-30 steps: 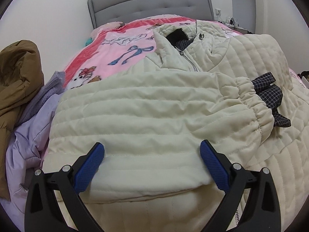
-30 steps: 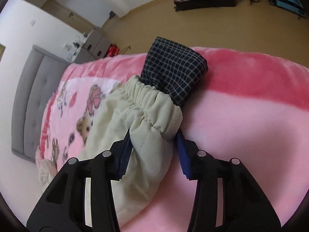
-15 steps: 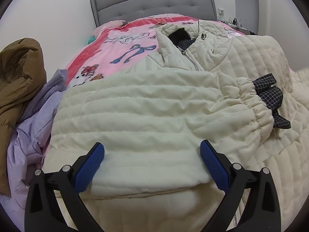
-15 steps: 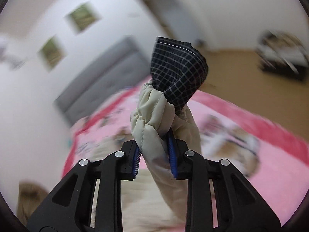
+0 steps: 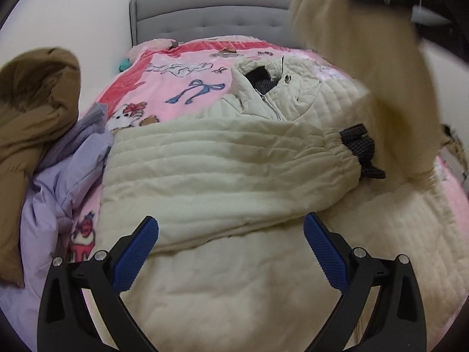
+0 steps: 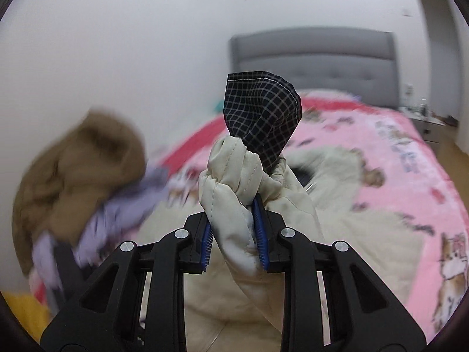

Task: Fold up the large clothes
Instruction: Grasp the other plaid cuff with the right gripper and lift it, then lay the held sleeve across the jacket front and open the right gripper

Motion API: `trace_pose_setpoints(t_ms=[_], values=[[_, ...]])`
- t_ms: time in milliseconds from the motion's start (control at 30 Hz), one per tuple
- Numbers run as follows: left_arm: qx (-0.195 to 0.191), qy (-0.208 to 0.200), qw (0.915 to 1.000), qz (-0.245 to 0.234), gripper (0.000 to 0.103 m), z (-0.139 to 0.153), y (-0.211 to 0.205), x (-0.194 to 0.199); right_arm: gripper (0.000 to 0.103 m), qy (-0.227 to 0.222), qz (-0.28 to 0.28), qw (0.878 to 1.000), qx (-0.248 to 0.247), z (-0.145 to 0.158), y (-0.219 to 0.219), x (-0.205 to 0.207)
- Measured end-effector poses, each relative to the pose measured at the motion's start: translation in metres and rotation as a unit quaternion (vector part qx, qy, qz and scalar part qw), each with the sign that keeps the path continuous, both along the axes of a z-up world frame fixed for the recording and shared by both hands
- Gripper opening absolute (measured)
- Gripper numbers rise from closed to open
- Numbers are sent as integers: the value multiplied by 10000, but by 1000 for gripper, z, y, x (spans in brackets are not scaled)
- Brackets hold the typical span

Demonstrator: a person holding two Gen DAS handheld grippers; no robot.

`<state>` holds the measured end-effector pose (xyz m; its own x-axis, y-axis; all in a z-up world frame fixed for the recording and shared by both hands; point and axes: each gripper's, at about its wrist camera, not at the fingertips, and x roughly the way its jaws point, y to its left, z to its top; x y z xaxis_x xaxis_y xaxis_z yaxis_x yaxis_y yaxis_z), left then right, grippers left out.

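The right gripper is clamped on the cream sleeve near its checked cuff, holding it up above the bed. The left gripper hangs wide apart over the cream quilted jacket — gripping nothing — which lies spread on the pink blanket. Only the left view shows the other sleeve folded across the jacket; a brown coat and lilac garment are piled alongside.
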<state>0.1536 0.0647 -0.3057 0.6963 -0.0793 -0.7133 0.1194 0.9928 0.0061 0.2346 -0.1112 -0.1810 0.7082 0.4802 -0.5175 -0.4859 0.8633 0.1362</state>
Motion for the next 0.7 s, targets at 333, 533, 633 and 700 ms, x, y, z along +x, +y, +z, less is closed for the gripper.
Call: trace_pose_setpoints(t_ms=[333,533,633,700], values=[[-691,99,9975,74,98,-4,68,-12,26,-65,1168,9654,-2332,-111,80,-15],[-1169,224,9929,-15,98,1,80,5,36,-515,1666,9255,-3362,-145,98,-42],[-1246,222,9917,-217,98,7,75,19,38,-382,1659,9375,-3037,-134,86,-44],[-1352,217,9901,-301,98,10,71,27,39,-260,1691,9473,-2709,-121,73,-48]])
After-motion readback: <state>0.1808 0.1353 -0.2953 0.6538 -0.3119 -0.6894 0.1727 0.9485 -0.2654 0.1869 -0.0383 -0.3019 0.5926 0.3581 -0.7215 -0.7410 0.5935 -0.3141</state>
